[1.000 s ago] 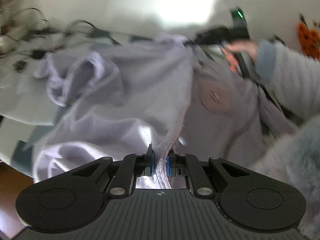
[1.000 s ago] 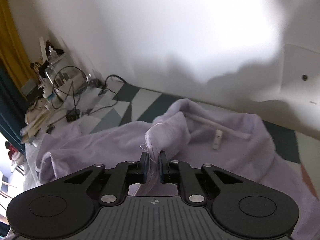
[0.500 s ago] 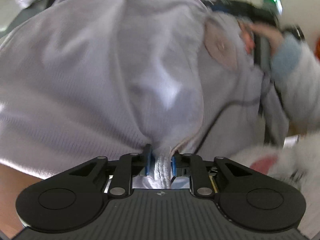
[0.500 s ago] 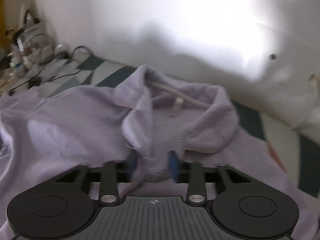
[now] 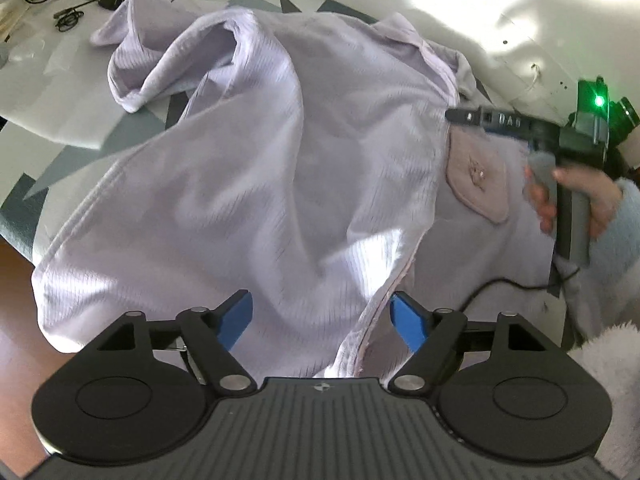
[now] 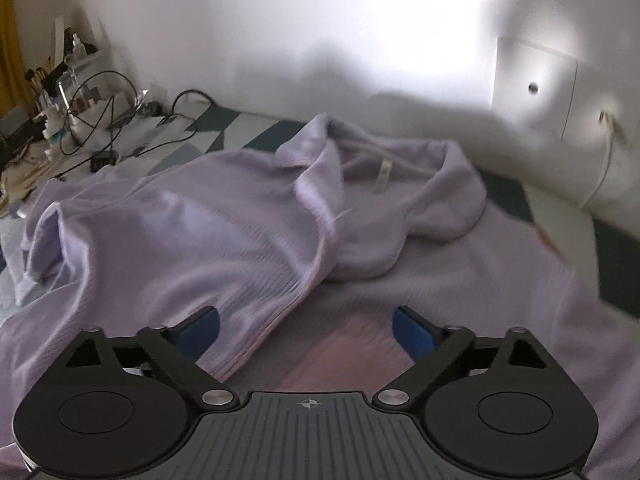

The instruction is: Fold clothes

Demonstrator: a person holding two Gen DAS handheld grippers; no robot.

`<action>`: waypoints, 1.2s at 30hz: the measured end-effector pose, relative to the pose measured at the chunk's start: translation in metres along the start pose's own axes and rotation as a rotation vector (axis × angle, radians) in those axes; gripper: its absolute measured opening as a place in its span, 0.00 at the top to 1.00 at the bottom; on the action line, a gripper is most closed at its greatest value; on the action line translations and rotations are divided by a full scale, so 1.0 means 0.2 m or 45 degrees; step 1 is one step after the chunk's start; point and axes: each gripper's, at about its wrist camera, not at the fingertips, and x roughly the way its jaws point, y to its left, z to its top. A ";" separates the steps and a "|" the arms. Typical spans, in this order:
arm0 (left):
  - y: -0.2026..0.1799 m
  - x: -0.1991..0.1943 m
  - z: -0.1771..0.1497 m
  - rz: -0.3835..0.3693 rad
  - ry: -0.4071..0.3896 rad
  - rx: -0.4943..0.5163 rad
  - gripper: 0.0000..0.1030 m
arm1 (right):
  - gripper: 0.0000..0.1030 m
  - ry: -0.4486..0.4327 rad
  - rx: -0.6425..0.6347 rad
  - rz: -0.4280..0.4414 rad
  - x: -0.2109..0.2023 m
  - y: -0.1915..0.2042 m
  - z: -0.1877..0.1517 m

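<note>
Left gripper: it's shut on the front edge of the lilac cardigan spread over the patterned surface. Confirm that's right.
Not quite. The left gripper is open: the left wrist view shows its blue fingers spread wide, with the lilac cardigan's front edge lying loose between them. The cardigan is indeed spread over the patterned surface.

Lilac cardigan [image 6: 248, 240] spread flat beneath right gripper [image 6: 306, 326], fingers [image 6: 412, 330] wide apart.

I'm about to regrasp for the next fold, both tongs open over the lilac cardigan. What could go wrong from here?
1. The ribbed lilac knit cardigan lies rumpled, its sleeve bunched; folding now may trap creases.
2. The black cable trails across the fabric near the left tongs and could get pinched.
3. The right tongs straddle overlapping layers and might grab both.
</note>
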 end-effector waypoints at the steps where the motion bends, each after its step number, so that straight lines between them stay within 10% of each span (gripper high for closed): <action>1: 0.00 -0.01 0.00 -0.008 -0.006 0.004 0.24 | 0.08 0.007 0.000 0.000 0.00 0.01 -0.01; 7: -0.02 -0.01 0.01 -0.038 -0.012 0.031 0.24 | 0.06 0.066 -0.013 -0.023 0.05 0.04 -0.07; 18: 0.08 0.07 -0.05 0.218 0.001 -0.081 0.23 | 0.01 0.057 -0.129 -0.090 0.08 0.06 -0.16; 36: 0.35 0.05 0.14 0.360 -0.193 0.079 0.15 | 0.01 -0.056 0.234 -0.363 -0.27 0.04 -0.29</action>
